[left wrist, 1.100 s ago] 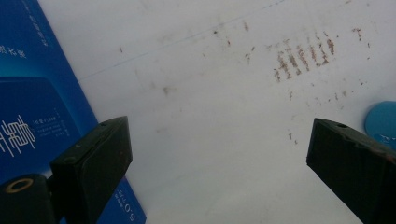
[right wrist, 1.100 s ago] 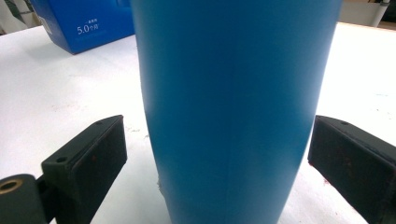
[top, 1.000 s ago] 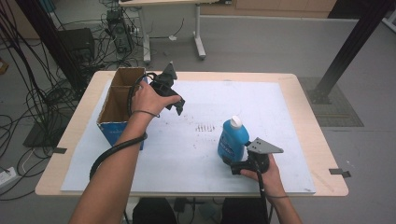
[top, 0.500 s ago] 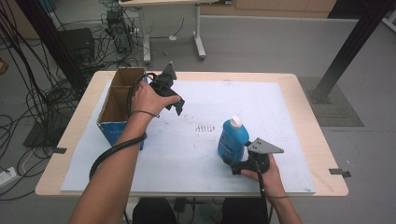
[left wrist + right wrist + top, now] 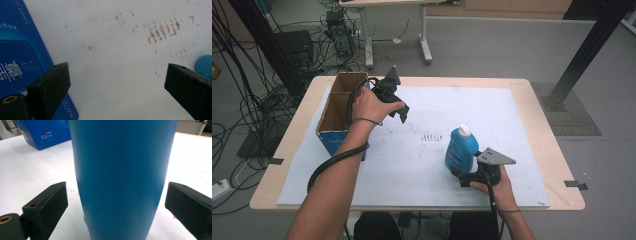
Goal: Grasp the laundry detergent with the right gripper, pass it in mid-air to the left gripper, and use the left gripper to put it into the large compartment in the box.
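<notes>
We see a blue bottle (image 5: 461,150) with a white cap, standing upright on the white sheet (image 5: 512,120), near-right of centre, well apart from the far-left box (image 5: 336,112).

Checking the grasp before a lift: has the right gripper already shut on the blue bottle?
No, the right gripper has gaps between both jaws and the blue bottle.

- The high view looks forward and down over the whole table (image 5: 532,100).
- The left gripper view looks down, close over the white sheet (image 5: 112,62).
- The right gripper view sits low, very near the blue bottle (image 5: 122,177).
- All three share the blue box (image 5: 337,142).
</notes>
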Demonstrator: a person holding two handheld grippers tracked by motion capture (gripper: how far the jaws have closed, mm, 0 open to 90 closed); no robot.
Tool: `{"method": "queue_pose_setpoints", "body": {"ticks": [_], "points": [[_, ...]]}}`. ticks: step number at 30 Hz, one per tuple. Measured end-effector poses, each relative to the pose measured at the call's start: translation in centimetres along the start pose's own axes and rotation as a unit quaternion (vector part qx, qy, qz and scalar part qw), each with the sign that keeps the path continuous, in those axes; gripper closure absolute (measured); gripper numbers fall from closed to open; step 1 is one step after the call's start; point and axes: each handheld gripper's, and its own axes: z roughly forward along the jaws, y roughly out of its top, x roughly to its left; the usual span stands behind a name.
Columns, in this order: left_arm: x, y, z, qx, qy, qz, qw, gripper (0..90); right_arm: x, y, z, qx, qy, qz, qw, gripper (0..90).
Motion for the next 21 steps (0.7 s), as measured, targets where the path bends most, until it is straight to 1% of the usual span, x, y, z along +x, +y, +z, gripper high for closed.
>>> {"method": "queue_pose_setpoints", "body": {"ticks": [12,21], "points": [[-0.22,0.08,0.10,0.000,-0.001,0.002,1.0000,6.9,0.00,-0.05,0.06,0.000,0.002,-0.001,1.0000,4.2],[-0.08,0.02,0.03,-0.001,-0.002,0.001,1.0000,6.9,-0.01,-0.07,0.09,-0.002,0.002,-0.003,1.0000,4.2]]}}
